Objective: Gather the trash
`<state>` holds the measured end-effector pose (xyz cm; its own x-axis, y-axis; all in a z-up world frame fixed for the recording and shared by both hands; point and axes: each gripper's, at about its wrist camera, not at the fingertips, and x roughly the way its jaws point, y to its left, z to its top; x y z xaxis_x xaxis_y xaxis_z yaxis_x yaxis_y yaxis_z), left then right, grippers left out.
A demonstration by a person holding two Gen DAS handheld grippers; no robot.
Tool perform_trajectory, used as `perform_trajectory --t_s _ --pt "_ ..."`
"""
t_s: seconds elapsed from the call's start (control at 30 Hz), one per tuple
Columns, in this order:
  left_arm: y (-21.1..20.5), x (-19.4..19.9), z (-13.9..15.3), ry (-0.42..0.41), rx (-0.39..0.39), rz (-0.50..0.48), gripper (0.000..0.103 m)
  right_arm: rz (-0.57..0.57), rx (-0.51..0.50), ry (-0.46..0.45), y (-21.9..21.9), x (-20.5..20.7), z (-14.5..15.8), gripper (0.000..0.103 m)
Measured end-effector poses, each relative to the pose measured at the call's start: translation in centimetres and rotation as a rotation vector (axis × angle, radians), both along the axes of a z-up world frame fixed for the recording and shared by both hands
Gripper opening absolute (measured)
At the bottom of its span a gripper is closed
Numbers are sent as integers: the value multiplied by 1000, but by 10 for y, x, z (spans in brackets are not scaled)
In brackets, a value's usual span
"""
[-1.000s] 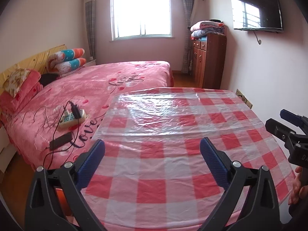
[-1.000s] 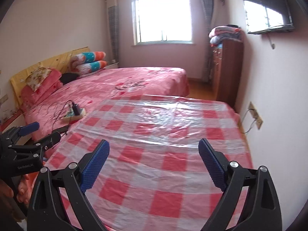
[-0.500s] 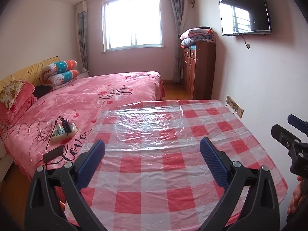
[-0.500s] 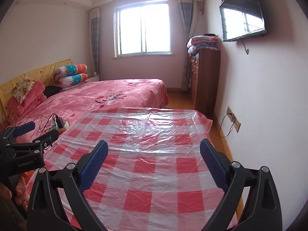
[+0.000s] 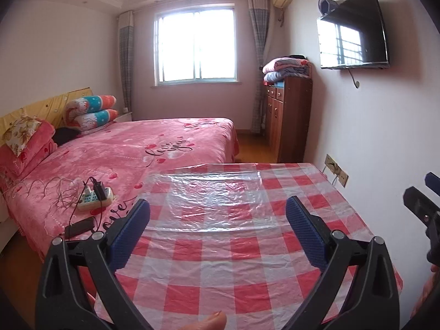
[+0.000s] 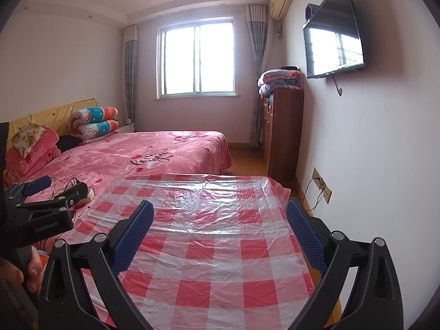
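The fingers of the left gripper are spread wide and nothing is held between them; the fingers of the right gripper are likewise spread wide and empty. Both grippers are held above the near part of the tabletop, which is covered by a red-and-white checked cloth under a clear plastic sheet. No trash is seen on the tabletop in either view, and no bin or bag for trash is in view, so the place of the task's thing cannot be given relative to the fingers. Whether anything has been collected cannot be told; nothing is being carried. It is judged that the trash must first be located before any grasp is attempted. Beyond the tabletop's far-left edge, a pink bed is seen, with a power strip, tangled cables and a dark flat device lying on it near the tabletop; these are not judged to be trash. Beyond the tabletop's far-right corner, a wooden cabinet stands against the wall.
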<state>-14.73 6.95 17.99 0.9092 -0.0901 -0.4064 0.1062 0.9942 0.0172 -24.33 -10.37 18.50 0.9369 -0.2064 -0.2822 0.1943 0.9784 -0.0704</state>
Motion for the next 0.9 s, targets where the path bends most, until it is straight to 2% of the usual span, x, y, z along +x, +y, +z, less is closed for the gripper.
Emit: perform_trajectory --t_s 0.9 --pt "17 -16 11 -71 1 85 99 15 -2 15 12 -1 2 96"
